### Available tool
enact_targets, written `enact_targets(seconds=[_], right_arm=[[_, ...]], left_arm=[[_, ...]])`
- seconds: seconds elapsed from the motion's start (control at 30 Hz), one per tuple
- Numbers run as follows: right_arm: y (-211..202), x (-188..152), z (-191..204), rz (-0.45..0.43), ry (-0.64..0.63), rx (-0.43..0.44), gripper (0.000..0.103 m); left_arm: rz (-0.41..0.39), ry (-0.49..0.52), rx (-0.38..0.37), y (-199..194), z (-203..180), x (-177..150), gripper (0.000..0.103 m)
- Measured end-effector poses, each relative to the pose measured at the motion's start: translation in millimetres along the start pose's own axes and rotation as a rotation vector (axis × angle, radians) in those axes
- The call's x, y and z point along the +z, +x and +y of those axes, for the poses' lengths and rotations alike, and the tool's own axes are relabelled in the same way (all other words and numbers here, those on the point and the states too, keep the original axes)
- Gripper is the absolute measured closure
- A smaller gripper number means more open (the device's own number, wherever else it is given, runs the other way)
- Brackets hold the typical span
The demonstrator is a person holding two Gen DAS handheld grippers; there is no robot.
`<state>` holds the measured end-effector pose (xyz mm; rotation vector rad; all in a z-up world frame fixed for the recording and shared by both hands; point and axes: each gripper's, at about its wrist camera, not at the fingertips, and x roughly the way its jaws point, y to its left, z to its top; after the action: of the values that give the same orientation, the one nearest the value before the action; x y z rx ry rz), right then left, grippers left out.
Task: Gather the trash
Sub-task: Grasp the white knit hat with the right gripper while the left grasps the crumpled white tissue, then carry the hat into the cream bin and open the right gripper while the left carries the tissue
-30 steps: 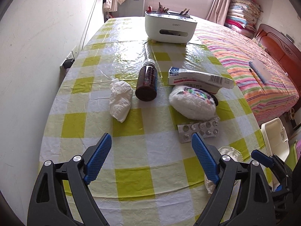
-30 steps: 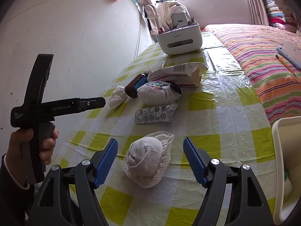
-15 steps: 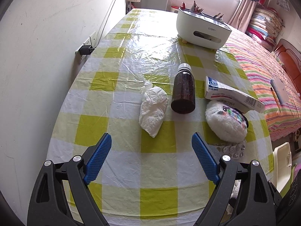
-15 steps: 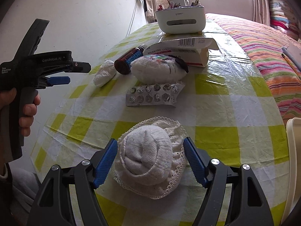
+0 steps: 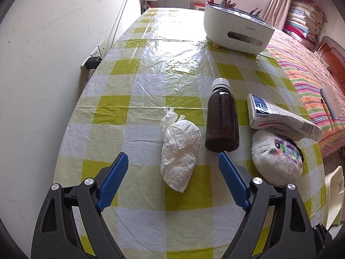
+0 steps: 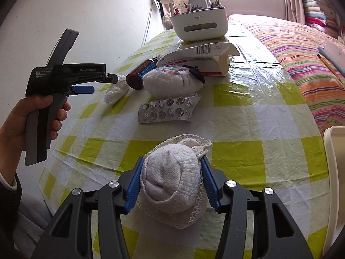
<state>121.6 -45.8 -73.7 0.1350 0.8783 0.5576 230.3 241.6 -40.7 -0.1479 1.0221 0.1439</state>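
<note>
My right gripper (image 6: 171, 180) is shut on a rolled white lace-trimmed sock (image 6: 170, 181) at the table's near edge. My left gripper (image 5: 172, 173) is open, its blue pads either side of a crumpled white tissue (image 5: 179, 149), just short of it. Right of the tissue lie a brown medicine bottle (image 5: 222, 120), a medicine box (image 5: 278, 120) and a fluffy white ball with coloured marks (image 5: 276, 157). In the right wrist view an empty blister pack (image 6: 168, 112) lies beyond the sock, and the left gripper (image 6: 86, 89) hovers near the tissue (image 6: 115, 90).
A white organiser box (image 5: 237, 30) with pens stands at the table's far end. The wall with a socket (image 5: 94, 58) runs along the left. A striped bed (image 6: 301, 49) lies on the right. A white bin rim (image 6: 334, 172) is at the right table edge.
My right gripper has closed on the sock. My left gripper has moved forward and left, bringing the tissue between its open fingers.
</note>
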Motion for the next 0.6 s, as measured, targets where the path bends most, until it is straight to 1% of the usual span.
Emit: enact_targets(seconds=[0.03, 0.07, 0.17, 0.2, 0.23, 0.3, 0.37, 0.4, 0.43, 0.47, 0.5, 0.53, 0.6], right_arm=[[-1, 0, -2, -0.004, 0.009, 0.000, 0.053], [-3, 0, -4, -0.007, 0.015, 0.000, 0.053], [-7, 0, -8, -0.018, 0.025, 0.000, 0.053], [-8, 0, -9, -0.022, 0.028, 0.000, 0.053], [-9, 0, -11, -0.025, 0.031, 0.002, 0.053], [-11, 0, -12, -0.031, 0.036, 0.002, 0.053], [-13, 0, -15, -0.038, 0.041, 0.002, 0.053], [-14, 1, -15, -0.041, 0.044, 0.002, 0.053], [-15, 1, -17, -0.045, 0.049, 0.002, 0.053], [-16, 1, -17, -0.049, 0.052, 0.001, 0.053], [-17, 2, -19, -0.053, 0.056, 0.001, 0.053], [-18, 2, -20, -0.058, 0.061, 0.001, 0.053], [-21, 3, -23, -0.071, 0.074, 0.002, 0.053]], left_arm=[[0.009, 0.003, -0.004, 3, -2, 1, 0.026], [0.020, 0.012, -0.001, 7, -3, 1, 0.027], [0.035, 0.042, 0.045, 17, -8, 1, 0.027], [0.038, 0.046, 0.055, 19, -8, 1, 0.029], [0.042, 0.046, 0.055, 21, -7, 1, 0.041], [0.062, 0.039, 0.041, 26, -5, 1, 0.053], [0.086, 0.027, 0.031, 30, -3, 0, 0.060], [0.096, 0.023, 0.030, 32, -2, 0, 0.068], [0.100, 0.018, 0.027, 32, -2, -1, 0.074], [0.099, 0.011, 0.025, 30, -2, -2, 0.076], [0.095, 0.005, 0.026, 27, -2, -2, 0.080], [0.088, -0.001, 0.025, 23, -3, -1, 0.082], [0.071, -0.022, 0.018, 15, -3, 0, 0.084]])
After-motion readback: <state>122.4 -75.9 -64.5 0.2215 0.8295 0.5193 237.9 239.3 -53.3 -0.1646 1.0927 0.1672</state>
